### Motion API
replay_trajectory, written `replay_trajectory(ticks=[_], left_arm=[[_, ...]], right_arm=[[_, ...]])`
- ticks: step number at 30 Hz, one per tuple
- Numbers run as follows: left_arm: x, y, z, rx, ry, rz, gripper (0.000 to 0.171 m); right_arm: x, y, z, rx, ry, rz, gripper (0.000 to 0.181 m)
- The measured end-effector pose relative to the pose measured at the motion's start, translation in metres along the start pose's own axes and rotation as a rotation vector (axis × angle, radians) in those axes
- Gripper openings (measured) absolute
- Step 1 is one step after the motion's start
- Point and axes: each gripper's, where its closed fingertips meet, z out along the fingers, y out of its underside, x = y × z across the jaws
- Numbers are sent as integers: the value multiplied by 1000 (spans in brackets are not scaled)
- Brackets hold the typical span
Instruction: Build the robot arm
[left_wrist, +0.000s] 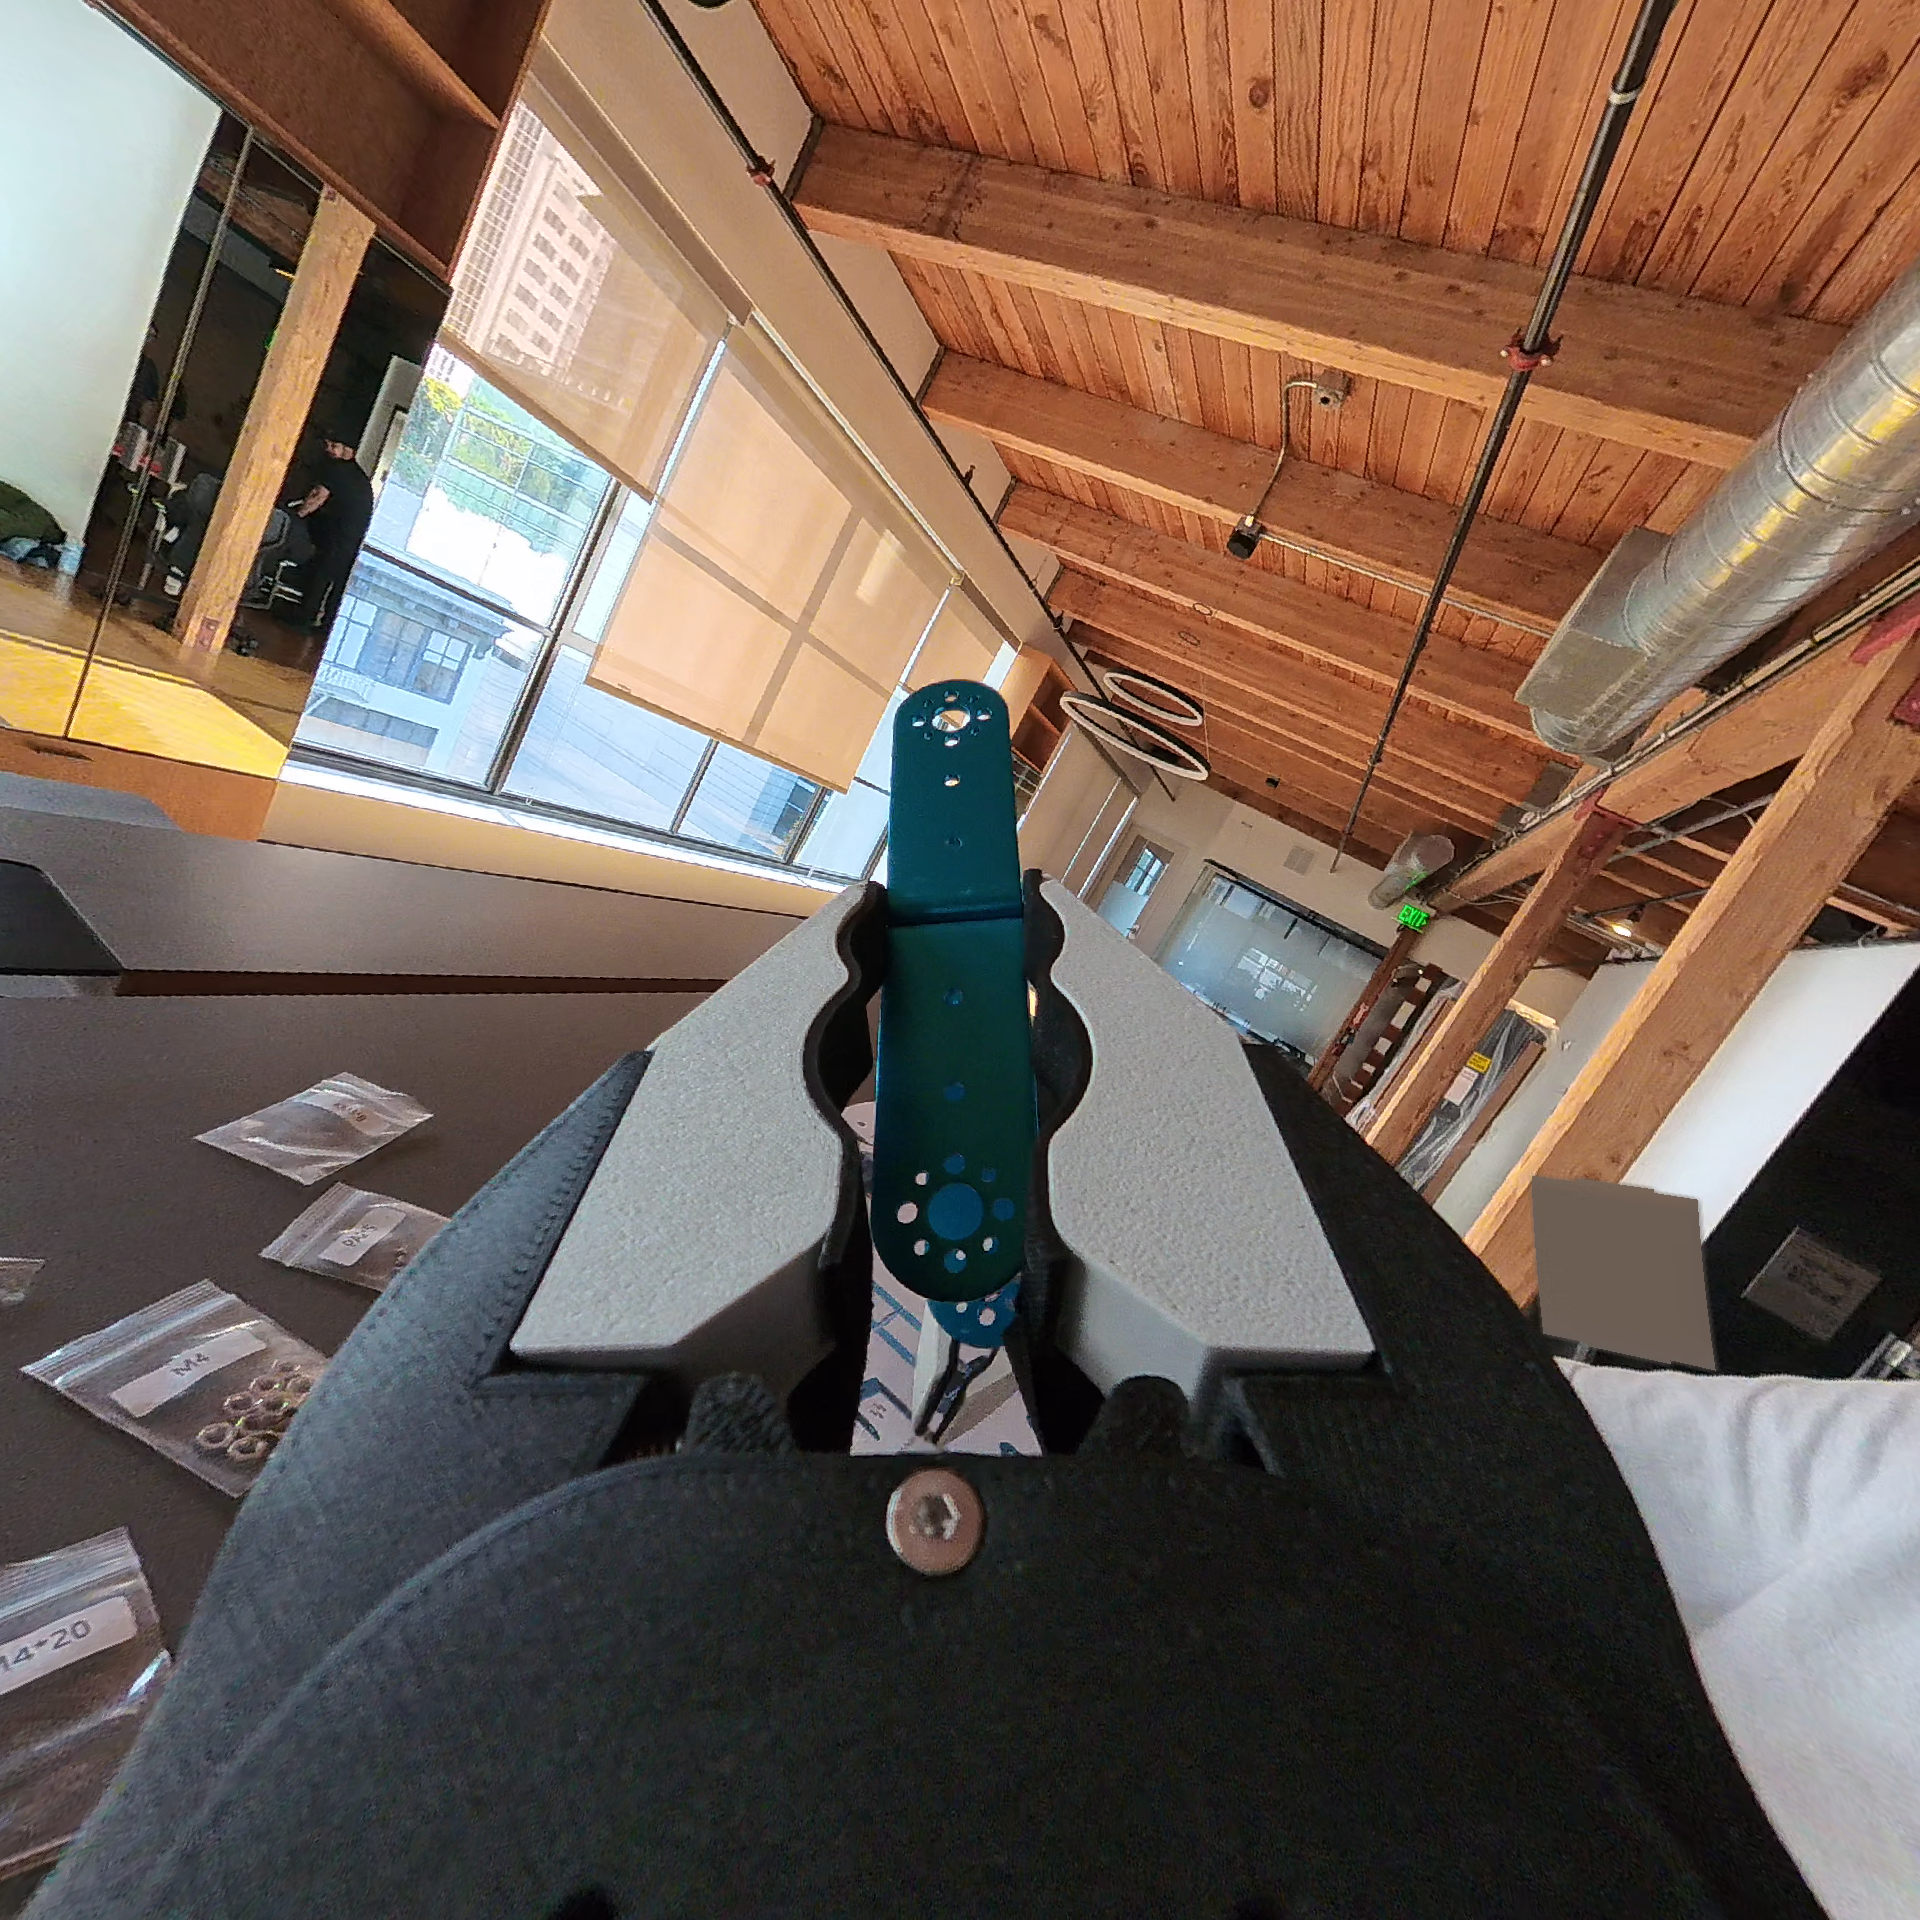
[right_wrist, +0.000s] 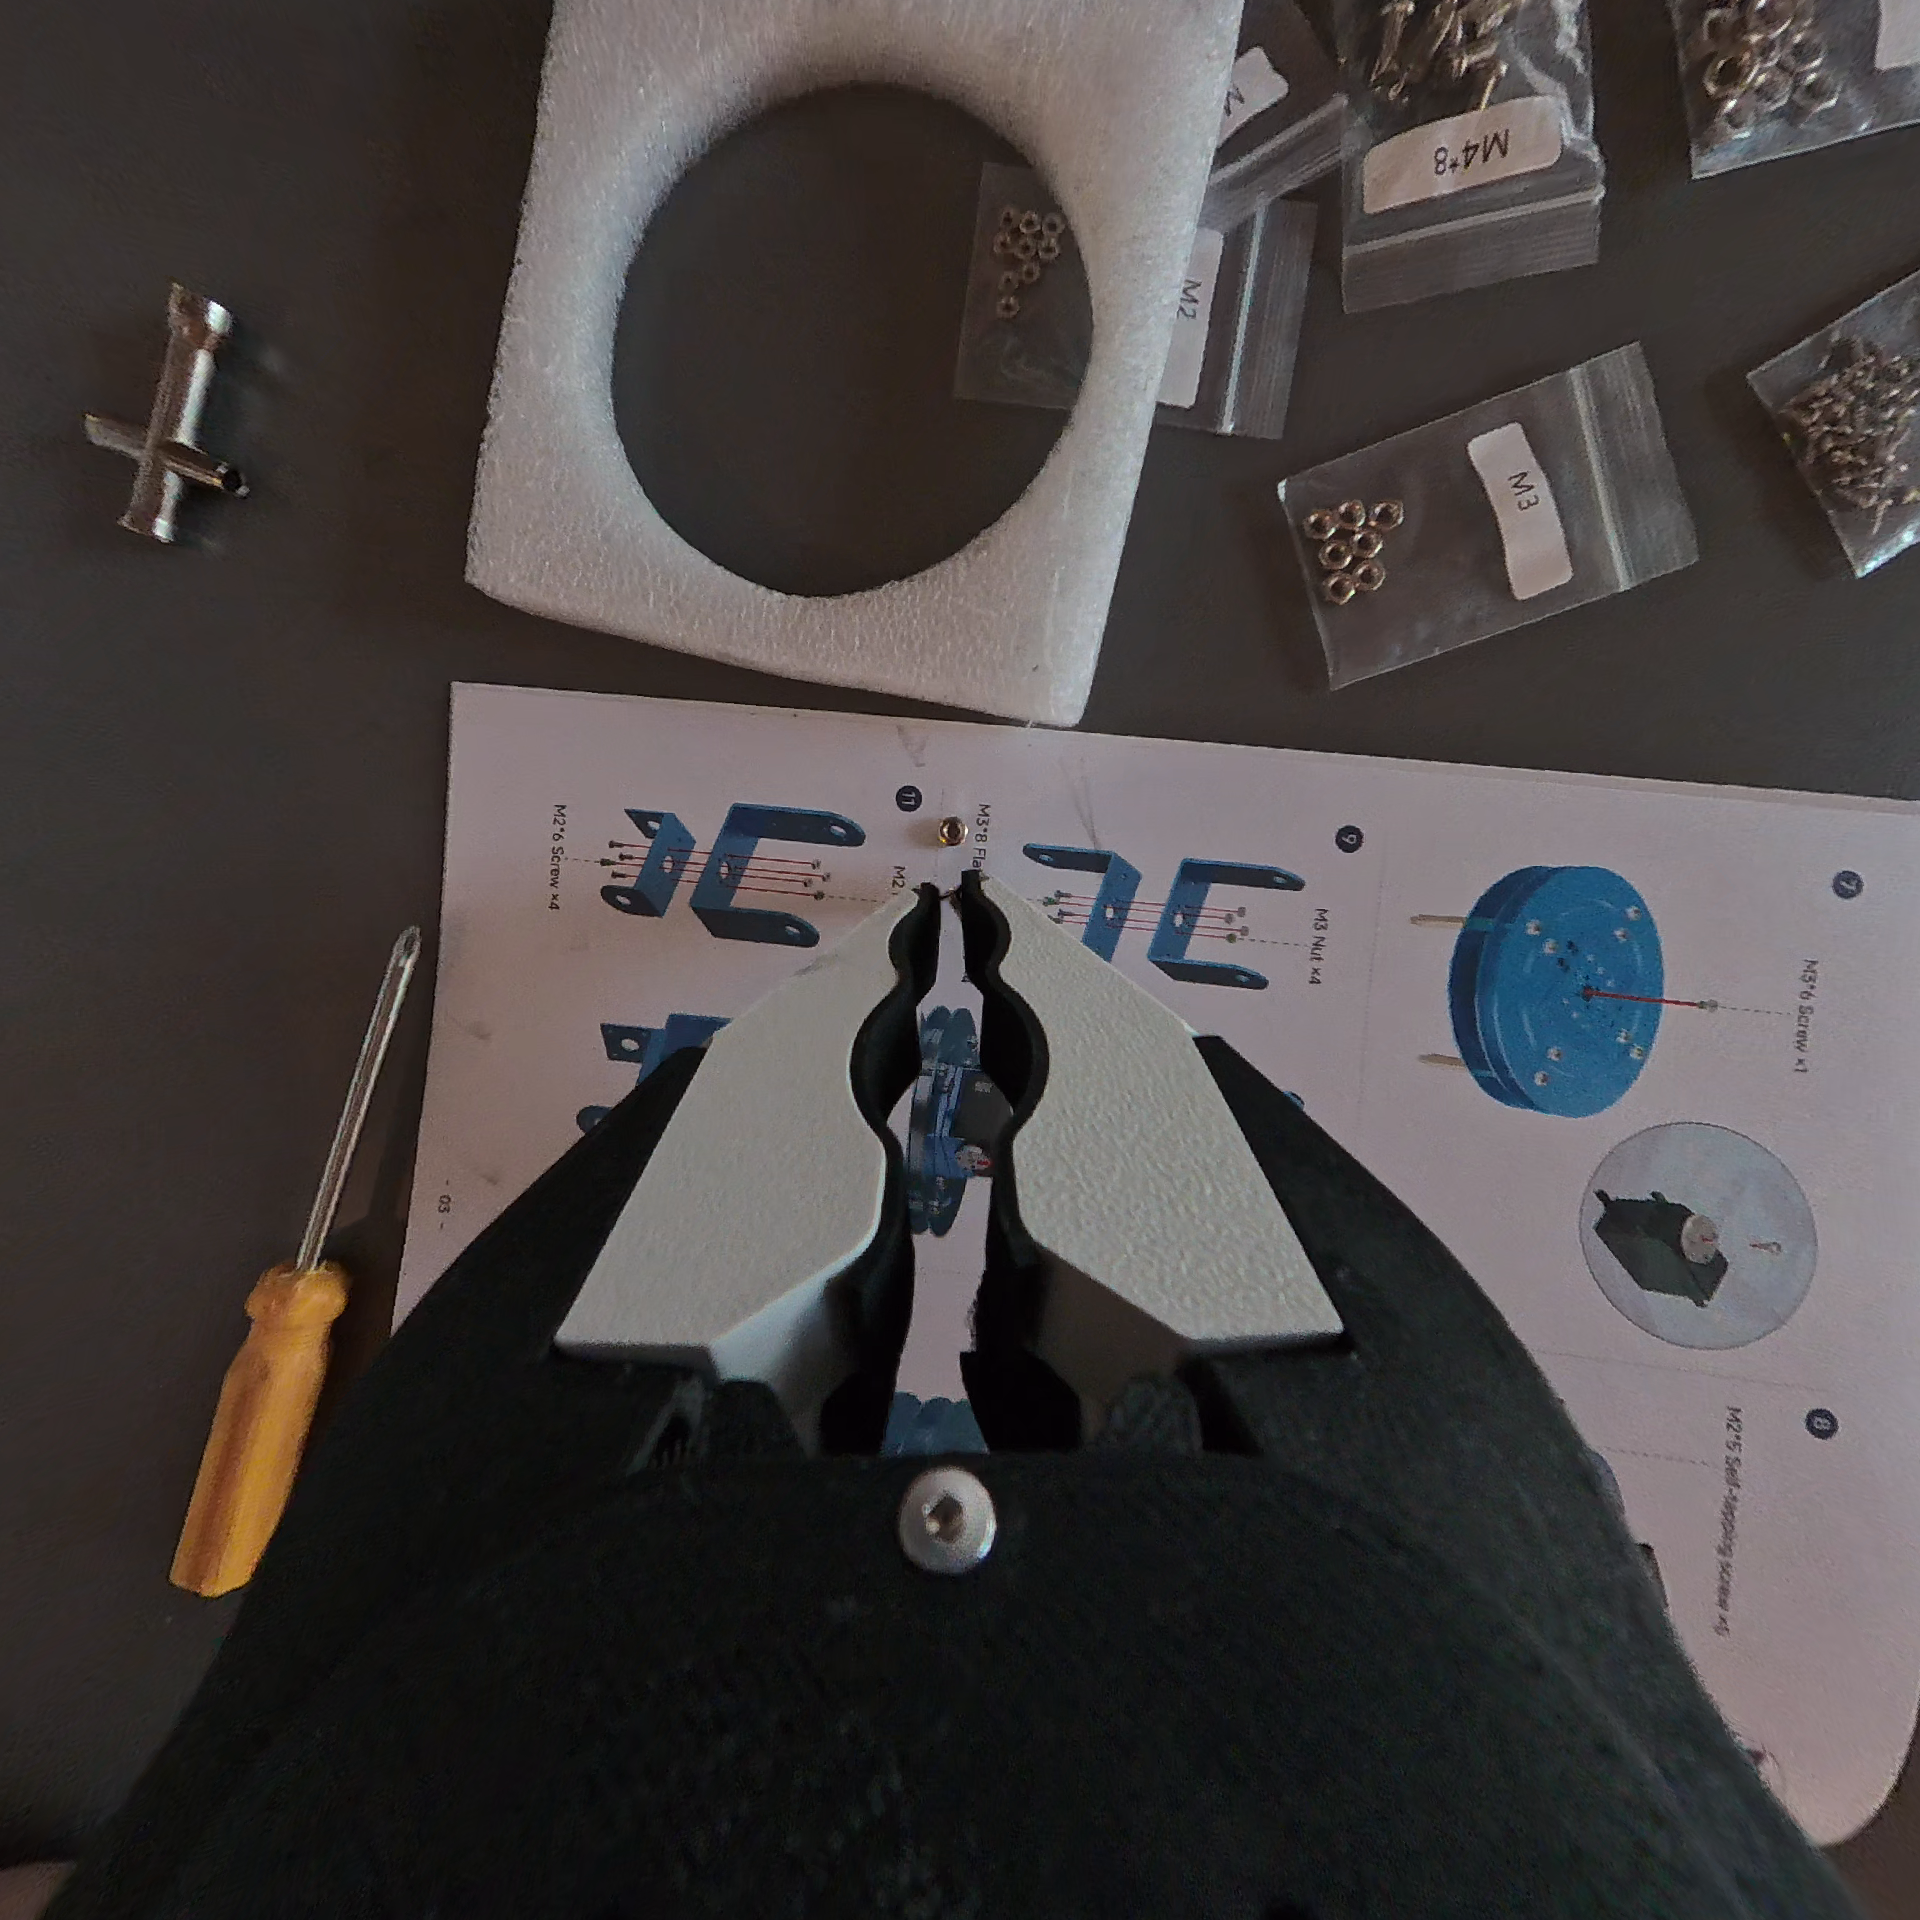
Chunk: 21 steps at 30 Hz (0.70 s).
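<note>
- Left gripper: raised off the dark matte table and aimed towards a timber ceiling and windows. Jaws closed to a narrow setting, clamped on the item below.
- Teal anodised metal bracket, a flat strip with one bend and rings of drilled holes at both rounded ends: gripped by its long edges between the grey fingers. One end stands clear beyond the tips; the other lies back in the throat of the jaws. The strip sits centred and in line with the fingers, so the hold looks even rather than skewed.
- Clear zip bags of small nuts, white-labelled: flat on the table, lower left, well apart from the left gripper.
- White cloth, possibly a sleeve: at the right edge.
- Right gripper: pointed down at the table, jaws drawn nearly together with only a thin slit between them. A fine dark streak spans the tips; whether it is a tiny part pinched there or print on the sheet beneath cannot be told.
- Small brass-coloured nut: on the sheet, just beyond the right gripper's tips, not touching them.
- White printed sheet with blue assembly drawings: flat beneath the right gripper.
- White foam square with a round cut-out: beyond the sheet, overlapping its far edge.
- Phillips screwdriver, amber handle, steel shaft: left of the sheet.
- Steel cross-shaped socket wrench: far left.
- Further clear bags of fasteners: upper right.
</note>
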Motion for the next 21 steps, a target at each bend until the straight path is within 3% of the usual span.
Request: replay_trajectory(ticks=[6, 14, 21], left_arm=[[1, 1, 1, -5, 0, 7, 24], [9, 17, 11, -28, 72, -57, 25], [57, 22, 13, -36, 470, -257, 25]], right_arm=[[-21, -42, -48, 360, -160, -30, 3], [-34, -105, -134, 808, -238, 31, 3], [-64, -127, -237, 1225, -428, 53, 3]])
